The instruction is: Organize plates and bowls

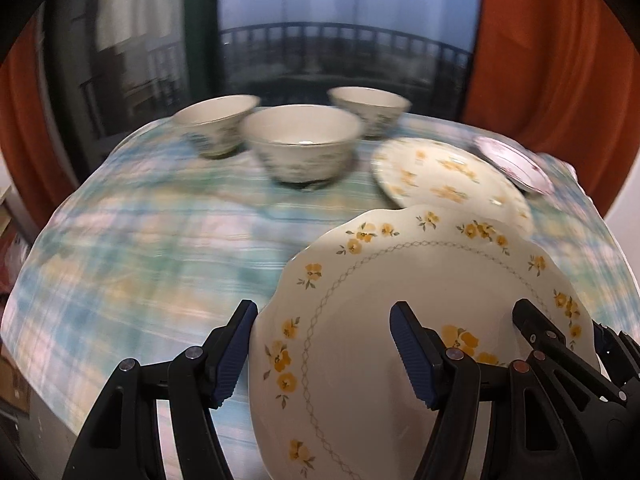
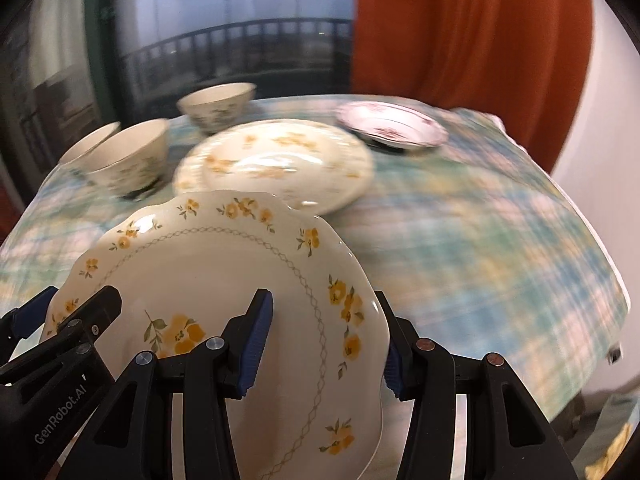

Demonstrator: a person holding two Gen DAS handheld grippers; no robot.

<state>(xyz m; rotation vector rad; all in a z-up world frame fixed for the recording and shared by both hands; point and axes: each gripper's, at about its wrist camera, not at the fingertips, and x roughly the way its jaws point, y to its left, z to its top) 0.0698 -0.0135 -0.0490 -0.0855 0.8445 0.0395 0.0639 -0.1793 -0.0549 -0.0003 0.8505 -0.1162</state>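
Observation:
A scalloped white plate with yellow flowers (image 1: 360, 272) (image 2: 224, 264) hangs tilted above the table, held from both sides. My left gripper (image 1: 324, 354) is shut on its left rim, one pad on top and one underneath. My right gripper (image 2: 324, 348) is shut on the right rim in the same way. Each gripper also shows in the other's view: the right gripper (image 1: 560, 320) and the left gripper (image 2: 76, 300). Behind it a second yellow-flowered plate (image 1: 440, 176) (image 2: 280, 160) lies flat on the table. Three white bowls (image 1: 300, 144) (image 2: 128, 156) stand at the back.
A small pink-flowered dish (image 1: 514, 164) (image 2: 390, 124) sits at the back right. A plaid blue-green tablecloth (image 1: 140, 240) (image 2: 480, 240) covers the table. Orange curtains (image 2: 460, 40) and a dark window with a railing stand behind. The background is motion-blurred.

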